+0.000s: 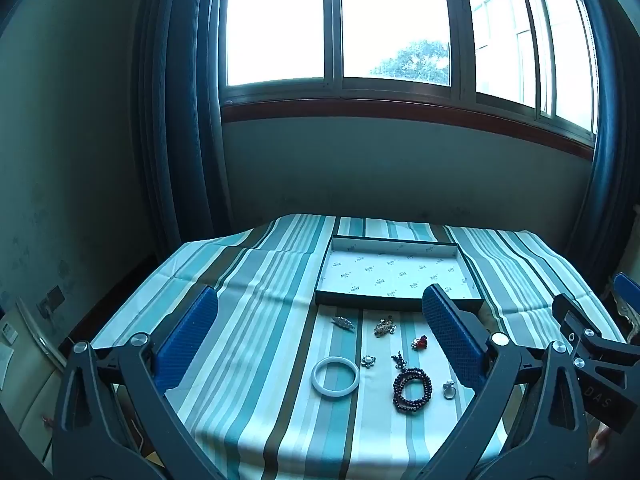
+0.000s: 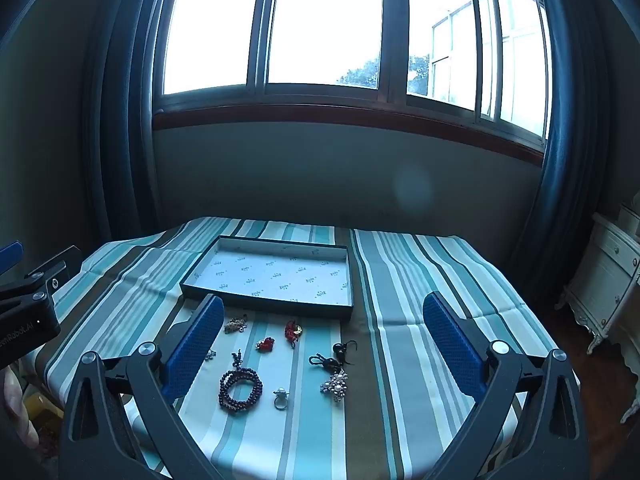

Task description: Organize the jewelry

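Evidently nothing is sorted yet: the tray [image 1: 394, 270] at frame centre sits empty, while the bangle [image 1: 335, 375], bead bracelet [image 1: 412, 389] and ring [image 2: 281, 398] lie below it on the striped tabletop [image 1: 256, 320]. Left tongs [image 1: 320, 340] and right tongs [image 2: 322, 344] hover spread apart, holding nothing. Next likely comes closing on 1 piece. A window [image 1: 336, 24] fills the upper frame.

tablecloth [image 1: 256, 280]: stripes of teal, pale blue, white, olive-brown
tray [image 1: 394, 272]: dark rim, white lining with small repeated dark print
bangle [image 1: 335, 375]: plain white
bead bracelet [image 2: 240, 389]: dark purple-brown
heart charm [image 2: 265, 344]: red
brooch [image 2: 335, 385]: silver with white pearls
gripper pads [image 2: 452, 344]: blue, fine grid texture
curtains [image 1: 188, 120]: dark blue
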Tool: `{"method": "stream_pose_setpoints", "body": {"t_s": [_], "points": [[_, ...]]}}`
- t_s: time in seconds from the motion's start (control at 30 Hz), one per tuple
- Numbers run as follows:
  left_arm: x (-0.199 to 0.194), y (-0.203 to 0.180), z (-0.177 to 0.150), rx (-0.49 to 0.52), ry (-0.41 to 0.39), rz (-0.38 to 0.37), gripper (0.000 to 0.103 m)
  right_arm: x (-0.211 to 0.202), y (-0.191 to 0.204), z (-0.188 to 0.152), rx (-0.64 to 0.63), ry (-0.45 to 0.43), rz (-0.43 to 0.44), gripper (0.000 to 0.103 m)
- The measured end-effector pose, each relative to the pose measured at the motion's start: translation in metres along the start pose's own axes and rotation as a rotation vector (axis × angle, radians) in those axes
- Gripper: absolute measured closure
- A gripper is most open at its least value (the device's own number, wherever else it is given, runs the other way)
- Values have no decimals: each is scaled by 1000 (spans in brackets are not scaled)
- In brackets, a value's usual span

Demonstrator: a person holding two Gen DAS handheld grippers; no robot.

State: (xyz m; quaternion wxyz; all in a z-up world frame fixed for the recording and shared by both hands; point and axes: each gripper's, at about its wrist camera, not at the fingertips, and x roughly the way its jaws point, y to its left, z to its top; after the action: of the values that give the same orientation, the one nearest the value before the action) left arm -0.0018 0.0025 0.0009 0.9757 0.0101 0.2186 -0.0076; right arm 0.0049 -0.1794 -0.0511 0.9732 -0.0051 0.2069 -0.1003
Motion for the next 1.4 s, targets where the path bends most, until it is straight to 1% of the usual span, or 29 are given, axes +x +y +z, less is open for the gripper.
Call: {"method": "stream_pose_setpoints", "body": {"t_s": [1.4], "points": [[0, -3, -3, 7, 5, -2, 2, 3, 1, -2, -1, -2, -1, 4]]}}
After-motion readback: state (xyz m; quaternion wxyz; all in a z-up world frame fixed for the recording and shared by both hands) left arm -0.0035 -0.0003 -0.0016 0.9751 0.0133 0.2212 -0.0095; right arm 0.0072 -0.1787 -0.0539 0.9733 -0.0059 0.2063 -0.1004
